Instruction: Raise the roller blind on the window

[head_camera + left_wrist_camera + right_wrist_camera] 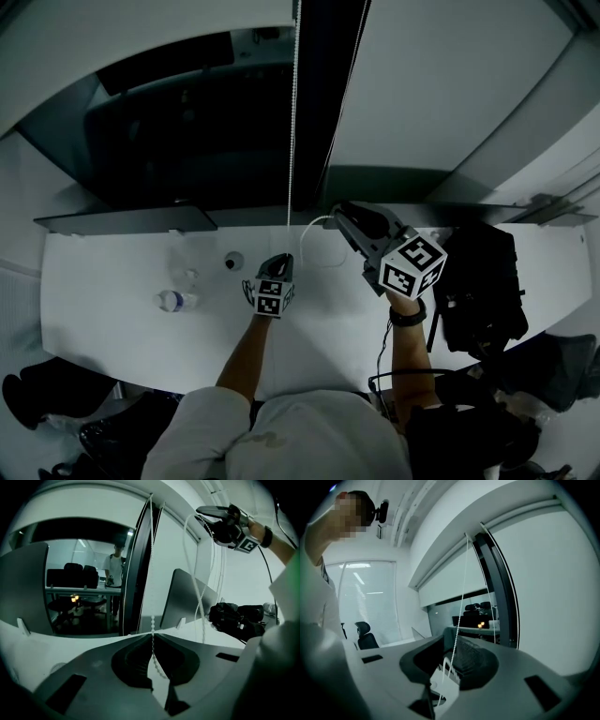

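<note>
A white bead chain (292, 112) hangs down in front of the dark window. The white roller blind (122, 37) covers only the top of that pane; in the right gripper view its lower edge (450, 581) sits above the dark glass. My left gripper (284, 258) is low on the chain, and its jaws (152, 633) are shut on the beads (152, 597). My right gripper (339, 214) is higher and to the right. The chain (461, 602) runs between its jaws (452, 641), which stand slightly apart and do not press on it. From the left gripper view, the right gripper (213, 517) shows at upper right beside the chain's loop.
A white ledge (112, 272) below the window carries a water bottle (173, 301) and a small round object (233, 261). A black bag (478, 281) lies at the right. The neighbouring blind (450, 84) is down. A person (115, 573) stands beyond the glass.
</note>
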### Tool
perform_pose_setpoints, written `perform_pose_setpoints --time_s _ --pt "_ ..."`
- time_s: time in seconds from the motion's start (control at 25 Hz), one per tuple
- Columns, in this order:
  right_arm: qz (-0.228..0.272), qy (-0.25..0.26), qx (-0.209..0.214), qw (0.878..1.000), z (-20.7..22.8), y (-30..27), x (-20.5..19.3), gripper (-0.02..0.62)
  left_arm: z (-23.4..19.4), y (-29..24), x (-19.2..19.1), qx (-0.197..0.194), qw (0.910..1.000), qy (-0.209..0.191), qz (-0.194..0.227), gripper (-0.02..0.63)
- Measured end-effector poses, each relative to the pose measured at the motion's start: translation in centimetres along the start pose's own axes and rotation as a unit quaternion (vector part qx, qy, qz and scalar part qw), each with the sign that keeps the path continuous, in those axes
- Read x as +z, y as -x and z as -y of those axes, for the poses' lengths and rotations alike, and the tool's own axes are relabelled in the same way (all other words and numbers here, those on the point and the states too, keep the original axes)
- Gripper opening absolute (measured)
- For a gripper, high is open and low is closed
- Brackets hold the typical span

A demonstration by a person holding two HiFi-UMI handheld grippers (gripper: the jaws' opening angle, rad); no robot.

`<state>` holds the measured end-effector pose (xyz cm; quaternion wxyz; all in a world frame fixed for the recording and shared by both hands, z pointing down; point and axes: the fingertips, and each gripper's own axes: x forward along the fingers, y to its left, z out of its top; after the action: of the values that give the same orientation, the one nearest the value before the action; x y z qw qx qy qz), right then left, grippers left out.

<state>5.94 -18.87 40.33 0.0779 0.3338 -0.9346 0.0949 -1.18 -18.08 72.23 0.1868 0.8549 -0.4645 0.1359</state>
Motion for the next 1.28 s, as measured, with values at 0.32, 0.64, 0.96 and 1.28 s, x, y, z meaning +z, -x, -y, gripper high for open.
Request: perform_pose_setpoints --time_s 0.32,0.64,0.96,1.28 --pt "0.044 -0.046 0.03 0.998 1.4 -2.6 2.9 0.109 1.7 1.8 -0.2 -0.022 0.9997 0.004 0.008 0.011" --pt "0.092 -0.054 0.036 0.994 2.3 -8.1 8.9 0.109 6.3 2.4 -2.3 -0.062 0.9979 0.015 -0.008 0.011" --pt "0.117 -0.063 0.043 0.99 1.8 -10.0 11.0 0.107 7.3 4.0 -7.8 -0.072 0.9952 0.027 -0.06 0.011" --pt "0.154 -0.07 0.031 0.985 2.0 -8.9 11.0 0.008 5.9 4.3 -7.8 -0.077 0.9944 0.015 -0.07 0.012"
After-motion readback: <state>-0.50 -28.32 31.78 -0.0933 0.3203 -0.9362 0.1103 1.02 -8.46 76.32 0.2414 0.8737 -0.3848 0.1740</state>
